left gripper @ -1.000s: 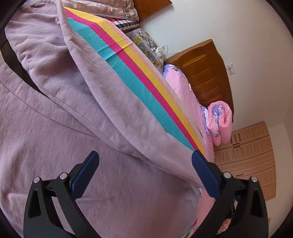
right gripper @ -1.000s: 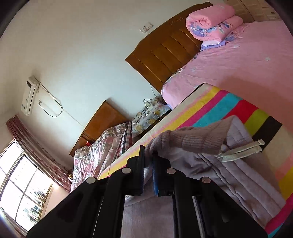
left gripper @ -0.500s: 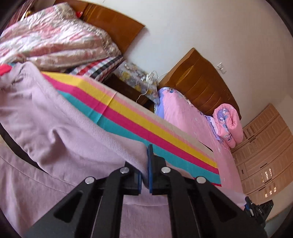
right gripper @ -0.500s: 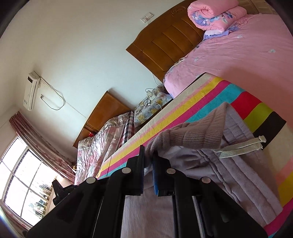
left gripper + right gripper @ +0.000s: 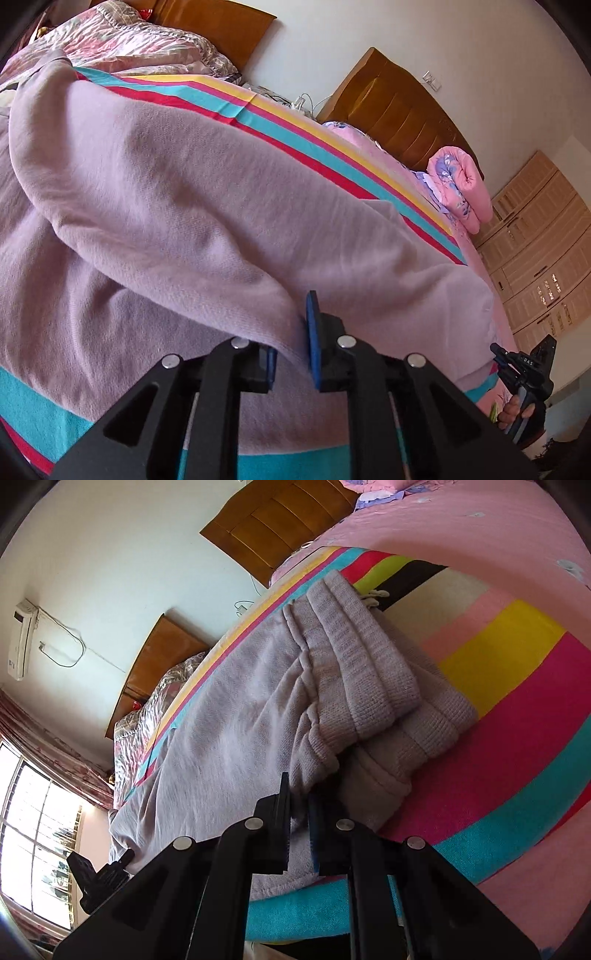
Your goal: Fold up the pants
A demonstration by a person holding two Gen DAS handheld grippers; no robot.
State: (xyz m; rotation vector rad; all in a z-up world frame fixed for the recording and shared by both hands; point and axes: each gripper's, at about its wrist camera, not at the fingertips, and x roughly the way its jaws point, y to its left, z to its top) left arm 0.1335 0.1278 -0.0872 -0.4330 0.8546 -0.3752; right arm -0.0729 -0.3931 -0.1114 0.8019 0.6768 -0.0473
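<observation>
Folded since — pants [image 5: 207, 206] cover striped sheet [image 5: 332, 147], both grippers pinching.

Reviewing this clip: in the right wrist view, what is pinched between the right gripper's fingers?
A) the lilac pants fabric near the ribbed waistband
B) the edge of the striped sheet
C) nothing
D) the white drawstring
A: the right gripper is shut on a bunch of the lilac pants just below the ribbed waistband.

Pants [image 5: 192, 206] lie on striped blanket [image 5: 317, 147] atop bed [image 5: 461, 524], one layer folded over the other. Waistband [image 5: 369, 672] at far end in right wrist view, w/ headboard [image 5: 280, 520] behind. Rolled quilt [image 5: 461, 192] on bed beyond blanket, wardrobe [image 5: 543, 251] to its right.
</observation>
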